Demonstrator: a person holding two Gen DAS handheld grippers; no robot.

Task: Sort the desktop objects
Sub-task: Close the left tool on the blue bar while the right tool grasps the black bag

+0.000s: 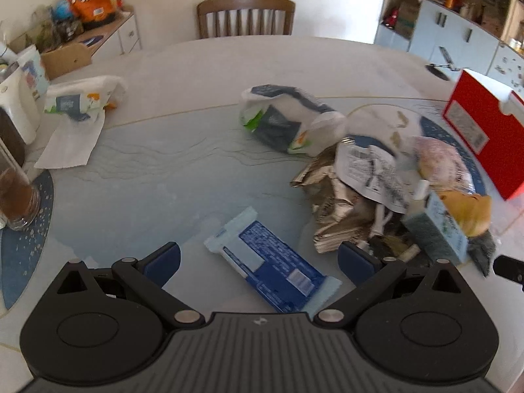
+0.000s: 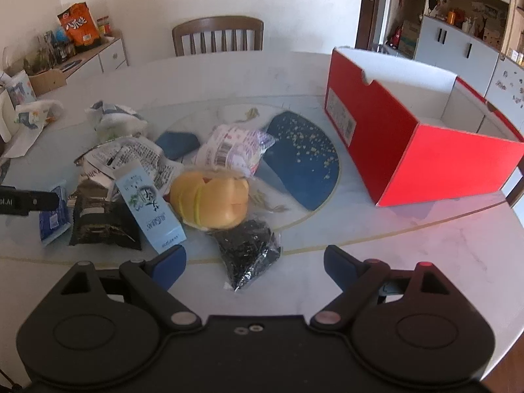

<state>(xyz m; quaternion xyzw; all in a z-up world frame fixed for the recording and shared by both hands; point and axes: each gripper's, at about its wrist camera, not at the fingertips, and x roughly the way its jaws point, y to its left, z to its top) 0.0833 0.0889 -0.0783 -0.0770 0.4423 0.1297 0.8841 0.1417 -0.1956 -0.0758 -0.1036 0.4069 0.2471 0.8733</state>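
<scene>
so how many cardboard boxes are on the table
2. The open red box sits on the table's right side, and a small light blue carton leans on the clutter pile beside the yellow item. More could be buried under the pile.

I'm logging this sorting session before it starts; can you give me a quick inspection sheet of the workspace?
Surface: pale marble-look table with a glass turntable, blue placemats on it.
Job's things: blue wrapper, light blue carton, yellow plastic item, black packet, crumpled bags; red box open, nothing seen inside.
Clutter: tissues and a glass jar at the left edge.
Grippers: left gripper and right gripper, jaws open, holding nothing.
Cables: nothing seen.
Surroundings: wooden chair, sideboard, cabinets.
</scene>
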